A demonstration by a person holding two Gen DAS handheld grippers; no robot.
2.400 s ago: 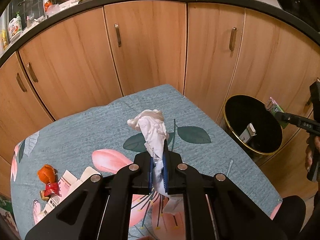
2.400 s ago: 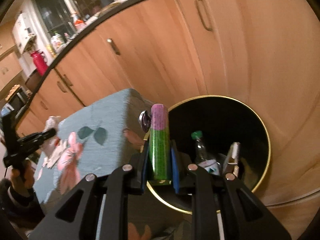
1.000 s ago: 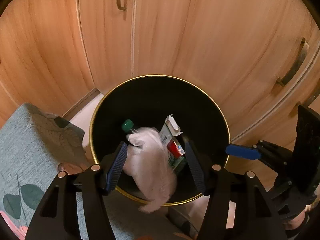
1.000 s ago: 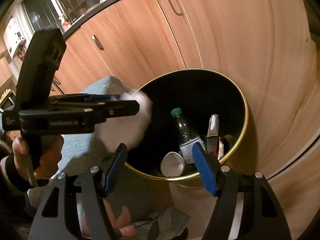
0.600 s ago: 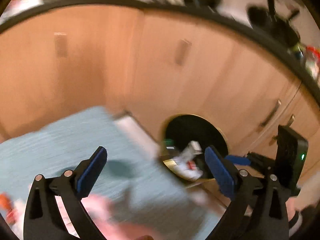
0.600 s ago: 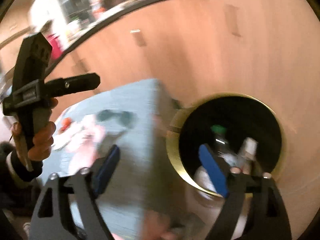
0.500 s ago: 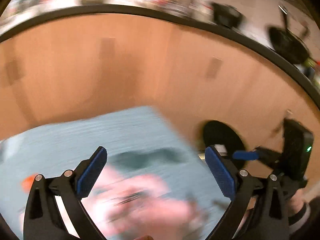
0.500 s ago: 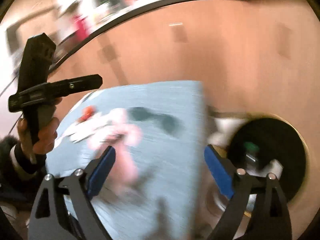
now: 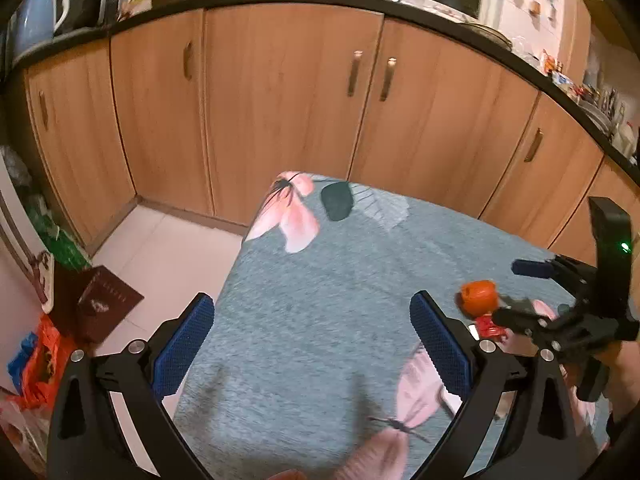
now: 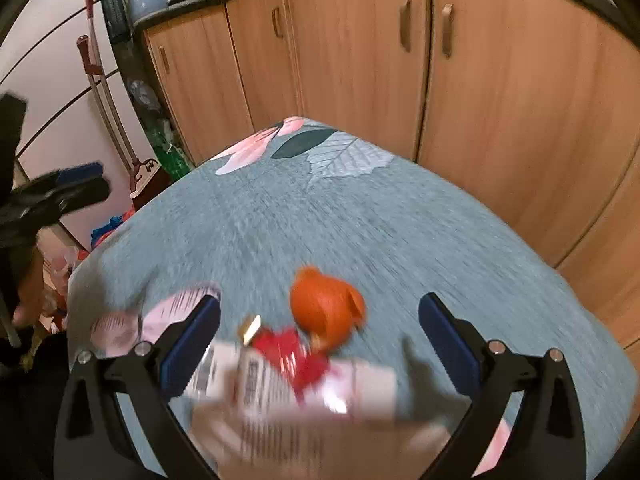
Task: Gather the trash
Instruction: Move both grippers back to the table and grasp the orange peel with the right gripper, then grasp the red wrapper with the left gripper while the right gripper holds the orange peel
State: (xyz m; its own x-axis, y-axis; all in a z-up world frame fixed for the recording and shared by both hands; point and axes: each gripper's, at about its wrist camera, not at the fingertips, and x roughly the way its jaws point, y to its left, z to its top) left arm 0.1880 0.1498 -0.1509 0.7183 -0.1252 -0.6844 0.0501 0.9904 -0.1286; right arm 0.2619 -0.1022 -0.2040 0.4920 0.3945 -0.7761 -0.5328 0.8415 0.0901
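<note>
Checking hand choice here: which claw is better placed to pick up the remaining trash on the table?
Right. The right claw is open directly over the orange-topped item and white packaging. The left claw, also open, faces bare tablecloth.

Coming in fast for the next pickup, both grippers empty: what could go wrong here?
The right gripper, open, hangs over an orange-headed toy lying on blurred paper packaging; it may grab the toy instead of trash. The left gripper, open, is near the table edge and could knock things off.
</note>
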